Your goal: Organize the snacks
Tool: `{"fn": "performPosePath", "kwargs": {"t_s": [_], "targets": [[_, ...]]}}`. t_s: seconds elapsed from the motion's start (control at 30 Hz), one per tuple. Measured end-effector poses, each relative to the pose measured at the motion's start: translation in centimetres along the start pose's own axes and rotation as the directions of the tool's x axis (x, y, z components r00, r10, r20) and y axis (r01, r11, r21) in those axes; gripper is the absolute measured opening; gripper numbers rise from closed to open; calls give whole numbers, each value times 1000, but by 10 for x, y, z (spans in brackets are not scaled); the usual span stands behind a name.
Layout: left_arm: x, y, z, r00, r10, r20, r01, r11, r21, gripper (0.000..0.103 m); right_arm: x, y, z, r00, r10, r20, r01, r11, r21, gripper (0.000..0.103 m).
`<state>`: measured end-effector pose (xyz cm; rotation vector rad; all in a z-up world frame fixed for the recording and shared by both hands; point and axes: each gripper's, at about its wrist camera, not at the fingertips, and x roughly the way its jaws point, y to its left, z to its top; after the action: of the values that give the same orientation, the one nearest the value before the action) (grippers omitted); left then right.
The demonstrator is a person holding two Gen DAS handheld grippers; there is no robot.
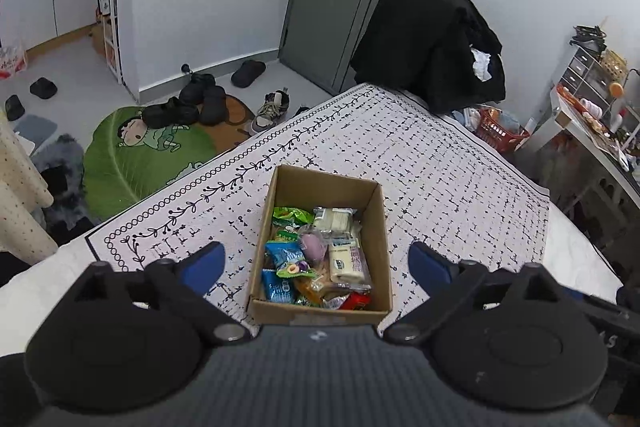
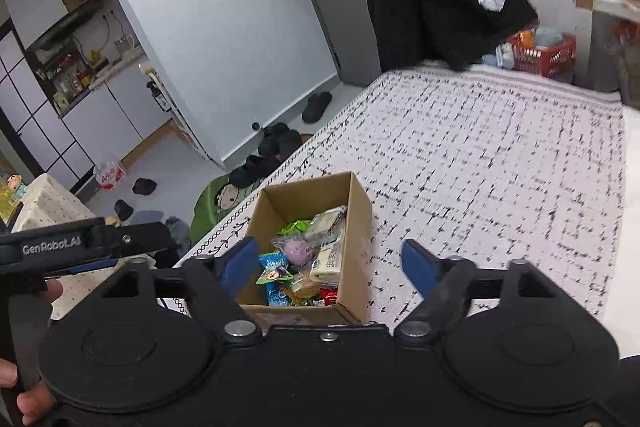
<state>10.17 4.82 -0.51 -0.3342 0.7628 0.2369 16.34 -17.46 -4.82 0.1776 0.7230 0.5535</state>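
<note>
1. The white tablecloth with a black dash pattern and vine border covers the table; in both views the cloth around the box carries no loose snacks.
2. The open brown cardboard box stands on that cloth, just ahead of both tools, with its flaps out of the way and its far end showing bare bottom.
3. The left gripper hangs above the near end of the box, its blue-padded fingers spread wide to either side and holding nothing.
4. The right gripper hangs likewise over the box's near right corner, fingers parted and empty.
5. The wrapped snacks sit heaped in the near half of the box: a pale cream rectangular packet, a white packet of wafers, a lilac oval sweet in clear wrap, blue foil packets, a green foil packet and a red wrapper at the near wall.
6. Judging by this, gathering looks finished: every snack in sight is inside the box. What may remain is tidying the jumble or closing and moving the box; the pictures do not settle which.
</note>
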Motion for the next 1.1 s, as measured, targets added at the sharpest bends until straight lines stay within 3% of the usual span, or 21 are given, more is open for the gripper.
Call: {"fn": "performPosePath", "kwargs": {"t_s": [0.27, 1.1], "targets": [[-30, -9, -12, 1000, 7, 25, -9, 998, 68, 103, -27, 0, -4, 1000, 9, 14, -9, 1000, -18, 103], [-102, -5, -62, 994, 20, 110, -37, 987, 155, 103, -91, 4, -35, 999, 5, 49, 0, 996, -91, 103]]}}
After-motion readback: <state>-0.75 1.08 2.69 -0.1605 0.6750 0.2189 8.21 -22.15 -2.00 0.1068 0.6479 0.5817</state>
